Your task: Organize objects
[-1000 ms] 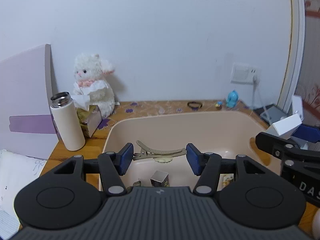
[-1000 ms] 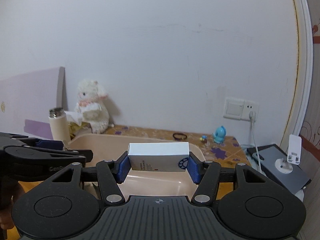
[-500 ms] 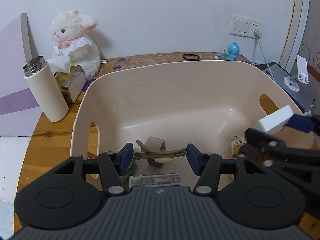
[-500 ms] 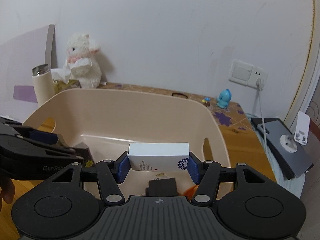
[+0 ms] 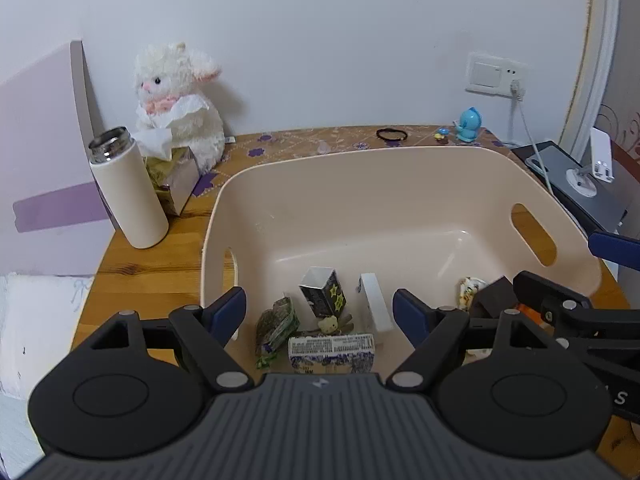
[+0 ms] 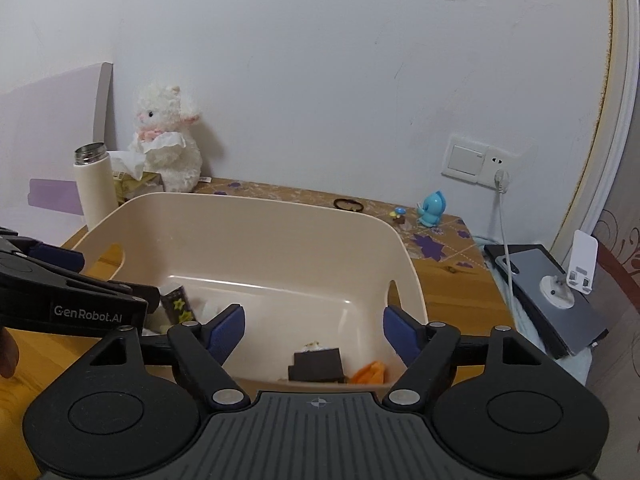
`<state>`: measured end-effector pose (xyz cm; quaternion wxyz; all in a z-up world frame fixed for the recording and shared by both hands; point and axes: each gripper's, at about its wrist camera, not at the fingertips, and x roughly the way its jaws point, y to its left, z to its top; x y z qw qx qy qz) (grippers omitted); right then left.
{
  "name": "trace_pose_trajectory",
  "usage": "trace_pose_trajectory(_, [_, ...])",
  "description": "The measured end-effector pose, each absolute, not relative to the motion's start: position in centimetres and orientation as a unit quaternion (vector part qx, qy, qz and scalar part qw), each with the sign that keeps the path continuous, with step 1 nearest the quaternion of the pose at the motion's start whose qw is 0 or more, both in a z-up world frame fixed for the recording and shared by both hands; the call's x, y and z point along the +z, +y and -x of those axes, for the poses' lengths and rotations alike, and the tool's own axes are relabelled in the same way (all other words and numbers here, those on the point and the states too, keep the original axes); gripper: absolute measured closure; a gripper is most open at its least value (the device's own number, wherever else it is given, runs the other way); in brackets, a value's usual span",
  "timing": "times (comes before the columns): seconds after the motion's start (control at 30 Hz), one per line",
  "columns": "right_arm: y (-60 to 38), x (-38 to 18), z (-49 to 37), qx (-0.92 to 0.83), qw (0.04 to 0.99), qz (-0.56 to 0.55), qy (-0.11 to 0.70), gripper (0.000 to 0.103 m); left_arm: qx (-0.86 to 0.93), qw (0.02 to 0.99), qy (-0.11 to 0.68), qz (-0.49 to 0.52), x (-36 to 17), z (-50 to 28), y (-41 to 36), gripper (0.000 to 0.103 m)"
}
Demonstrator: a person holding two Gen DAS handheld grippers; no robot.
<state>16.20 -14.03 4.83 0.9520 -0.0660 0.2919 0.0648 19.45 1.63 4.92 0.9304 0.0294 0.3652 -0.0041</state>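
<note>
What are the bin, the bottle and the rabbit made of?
Bin: looks like moulded plastic, beige, smooth with soft glare and cut-out handles.
Bottle: matte cream body, probably coated metal; bare shiny steel rim.
Rabbit: white plush, fuzzy pile.

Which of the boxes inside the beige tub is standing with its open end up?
The dark box with yellow stars; the white box and the blue-printed box lie closed.

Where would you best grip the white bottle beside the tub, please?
Probably around the straight middle of the bottle, coming in level from the front. It stands upright, and the tissue box crowds it from behind while the tub sits apart.
</note>
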Motion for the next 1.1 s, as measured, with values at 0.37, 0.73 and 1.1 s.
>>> trace_pose_trajectory(0.37, [-14.6, 6.9, -11.6, 0.068, 0.956, 0.069, 0.276, 0.017, -0.008, 0.938, 0.343, -0.048, 7.1, -13.9, 2.0, 0.02])
trace_pose_trajectory(0.73, [-14.8, 7.9, -7.1, 0.076, 0.959, 0.069, 0.264, 0.017, -0.009, 0.944, 0.328, -0.035, 9.3, -8.4, 2.9, 0.015])
trace_pose_trajectory(1.1, [-17.0, 9.2, -3.3, 0.076, 0.964, 0.054, 0.25, 0.015, -0.023, 0.943, 0.331, -0.008, 10.5, -4.4, 4.2, 0.012])
